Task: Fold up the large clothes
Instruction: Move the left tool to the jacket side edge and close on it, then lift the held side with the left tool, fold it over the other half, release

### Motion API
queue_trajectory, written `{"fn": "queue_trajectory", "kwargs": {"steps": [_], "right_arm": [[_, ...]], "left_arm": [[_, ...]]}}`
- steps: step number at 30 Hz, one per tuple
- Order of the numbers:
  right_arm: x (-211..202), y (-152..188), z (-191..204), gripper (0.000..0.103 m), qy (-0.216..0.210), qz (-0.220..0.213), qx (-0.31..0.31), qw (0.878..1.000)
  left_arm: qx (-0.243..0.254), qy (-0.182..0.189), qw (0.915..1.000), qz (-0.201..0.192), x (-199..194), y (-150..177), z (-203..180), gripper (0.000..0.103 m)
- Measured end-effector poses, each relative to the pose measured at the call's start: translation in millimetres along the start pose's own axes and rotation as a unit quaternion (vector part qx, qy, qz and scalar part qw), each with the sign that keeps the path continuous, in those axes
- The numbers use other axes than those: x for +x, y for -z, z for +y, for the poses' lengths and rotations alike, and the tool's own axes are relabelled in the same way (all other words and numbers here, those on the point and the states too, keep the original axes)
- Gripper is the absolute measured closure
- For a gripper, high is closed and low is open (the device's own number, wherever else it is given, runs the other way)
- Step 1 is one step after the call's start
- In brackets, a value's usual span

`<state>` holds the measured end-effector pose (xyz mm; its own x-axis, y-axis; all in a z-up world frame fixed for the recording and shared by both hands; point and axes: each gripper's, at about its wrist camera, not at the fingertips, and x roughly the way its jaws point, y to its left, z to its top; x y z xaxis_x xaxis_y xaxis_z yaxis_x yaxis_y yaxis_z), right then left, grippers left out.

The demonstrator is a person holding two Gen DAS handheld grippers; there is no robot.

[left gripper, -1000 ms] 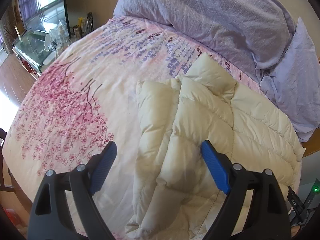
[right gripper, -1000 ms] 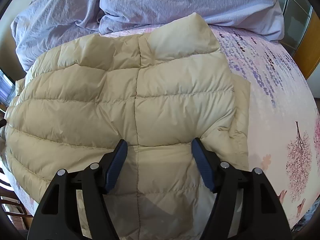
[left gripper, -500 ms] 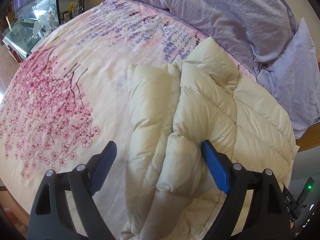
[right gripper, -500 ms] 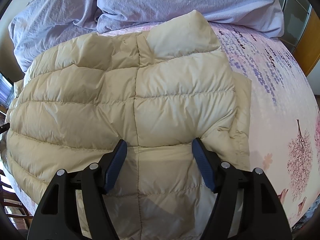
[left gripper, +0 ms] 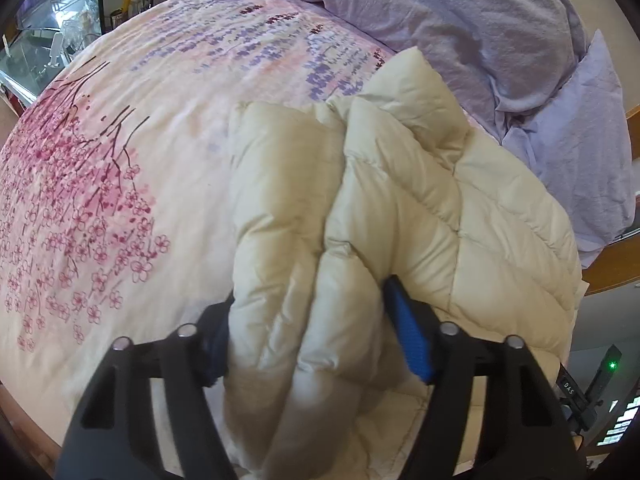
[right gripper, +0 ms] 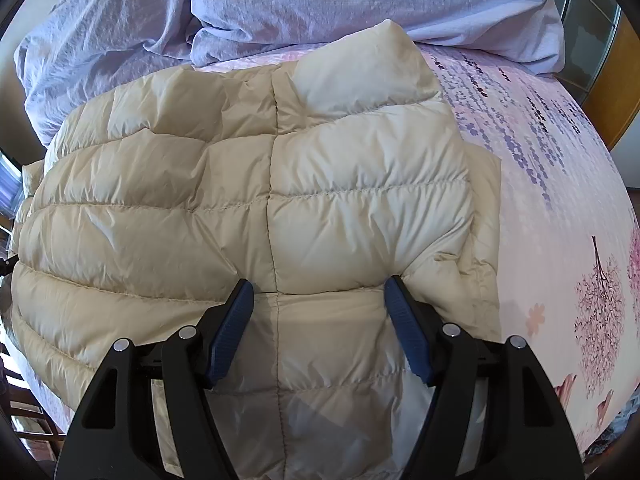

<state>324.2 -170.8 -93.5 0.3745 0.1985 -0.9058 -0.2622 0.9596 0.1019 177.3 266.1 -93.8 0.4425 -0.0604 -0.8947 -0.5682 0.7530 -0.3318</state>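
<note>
A cream quilted puffer jacket [right gripper: 240, 208] lies on the bed, its collar pointing to the far side. In the left wrist view the jacket [left gripper: 460, 220] has a sleeve fold bulging up between the fingers. My left gripper [left gripper: 308, 320] stands wide open around that puffy fold, the left finger partly hidden behind it. My right gripper [right gripper: 318, 312] is open and hovers over the jacket's middle seam, both blue pads [right gripper: 404, 328] just above the fabric.
The bed has a pink floral cover [left gripper: 100, 180]. A crumpled lilac duvet [right gripper: 320, 0] and pillow [left gripper: 580, 140] lie at the head. A wooden bed frame edge [left gripper: 616, 264] shows right; a glass cabinet [left gripper: 48, 32] stands far left.
My left gripper has moved forward and down onto the jacket's sleeve fold, which now fills the gap between its fingers. The right gripper has barely moved.
</note>
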Motion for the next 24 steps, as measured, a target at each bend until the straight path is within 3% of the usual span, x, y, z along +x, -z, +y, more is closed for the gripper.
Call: {"fn": "queue_trajectory", "kwargs": {"steps": [8, 14, 24], "right_arm": [[1, 0, 0, 0.033, -0.002, -0.001, -0.001, 1.0], [1, 0, 0, 0.033, -0.003, -0.002, -0.002, 1.0], [1, 2, -1, 0.033, -0.008, -0.006, -0.004, 1.0]], "left_arm": [[0.005, 0.012, 0.9999, -0.01, -7, 5, -10, 0.068], [0.01, 0.013, 0.9995, -0.029, -17, 7, -18, 0.084], [0.005, 0.053, 0.9956, -0.077, -61, 1, -37, 0.089]]}}
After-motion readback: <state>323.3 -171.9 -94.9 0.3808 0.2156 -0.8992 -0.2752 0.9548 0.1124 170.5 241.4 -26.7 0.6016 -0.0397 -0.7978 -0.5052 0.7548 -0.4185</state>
